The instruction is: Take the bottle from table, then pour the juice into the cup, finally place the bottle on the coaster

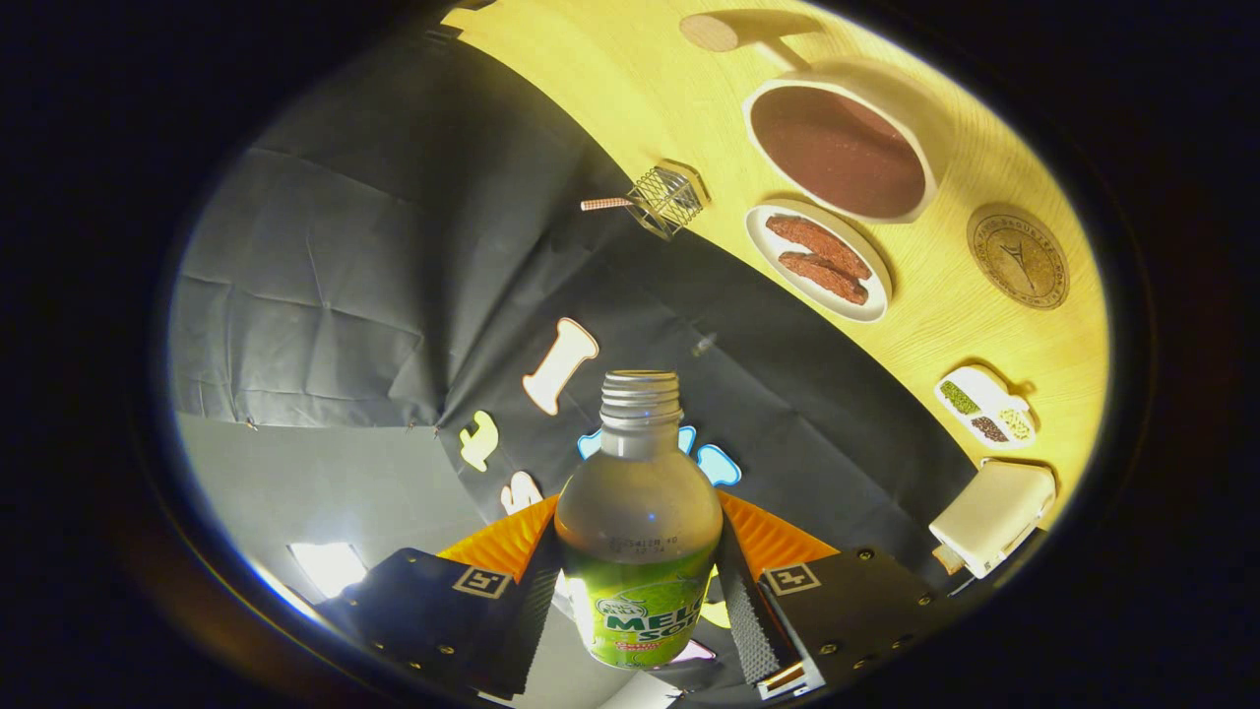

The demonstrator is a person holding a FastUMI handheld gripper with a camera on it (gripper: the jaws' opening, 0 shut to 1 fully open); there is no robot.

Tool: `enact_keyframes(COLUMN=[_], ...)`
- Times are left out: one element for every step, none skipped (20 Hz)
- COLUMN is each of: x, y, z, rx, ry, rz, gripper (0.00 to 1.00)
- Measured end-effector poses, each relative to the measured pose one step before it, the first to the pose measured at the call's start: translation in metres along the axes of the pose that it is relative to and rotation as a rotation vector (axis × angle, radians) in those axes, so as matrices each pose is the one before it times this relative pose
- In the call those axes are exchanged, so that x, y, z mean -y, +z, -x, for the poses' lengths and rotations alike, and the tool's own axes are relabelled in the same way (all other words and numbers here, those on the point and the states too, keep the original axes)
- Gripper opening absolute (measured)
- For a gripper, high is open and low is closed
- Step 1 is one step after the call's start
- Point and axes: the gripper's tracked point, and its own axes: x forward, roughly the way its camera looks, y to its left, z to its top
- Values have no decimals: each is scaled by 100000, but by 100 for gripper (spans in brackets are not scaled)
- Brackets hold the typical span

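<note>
The gripper (638, 581) is clenched on the bottle (638, 522), one finger pressed to each side of its body, and the bottle is lifted clear of the table (610, 89). So the first step, taking the bottle from the table, looks done. The bottle's threaded neck is open, with no cap on it, and the whole view is rolled well over to one side, which suggests the pouring step is either under way or just finishing; no stream of juice can be made out. The cup (842, 143) stands well beyond the fingers on the table, near a plate of two brown pieces (819, 261), and already shows a dark reddish fill, though whether that came from this bottle cannot be told. The round coaster (1018, 256) lies bare just beside the cup. What plainly remains is righting the bottle and setting it down on that coaster, then letting go.
</note>
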Motion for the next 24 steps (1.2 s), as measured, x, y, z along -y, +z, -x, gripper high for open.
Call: enact_keyframes(x=[129,103,114,214,92,-22,212,157,171,67,41,81,-5,-63,78,11,54,40,69,119,114,168,188,35], y=[251,188,172,242,148,249,299,119,205,39,7,138,100,154,26,64,58,126,41,10,92,110,122,24], z=[86,23,78,-6,-45,-17,20,-100,70,33,-95,-7,60,3,69,-14,38,-87,-8,110,-12,83,21,29], rx=[382,226,187,198,209,171,311,362,107,-38,22,44,265,236,-44,16,-56,-12,-61,-119,25,93,60,111], ry=[-216,-58,-253,-290,-61,-69,-323,-129,-197,13,-94,-212,7,51,-209,-49,-151,51,-84,-218,-140,-152,-184,-163], rz=[161,264,359,310,111,180,310,208,71,127,204,251,155,213,452,651,433,188,113,88,84,142,213,170], gripper=[78,78,78,78,78,78,78,78,78,78,78,78,78,78,78,78,78,78,78,78,78,78,78,78])
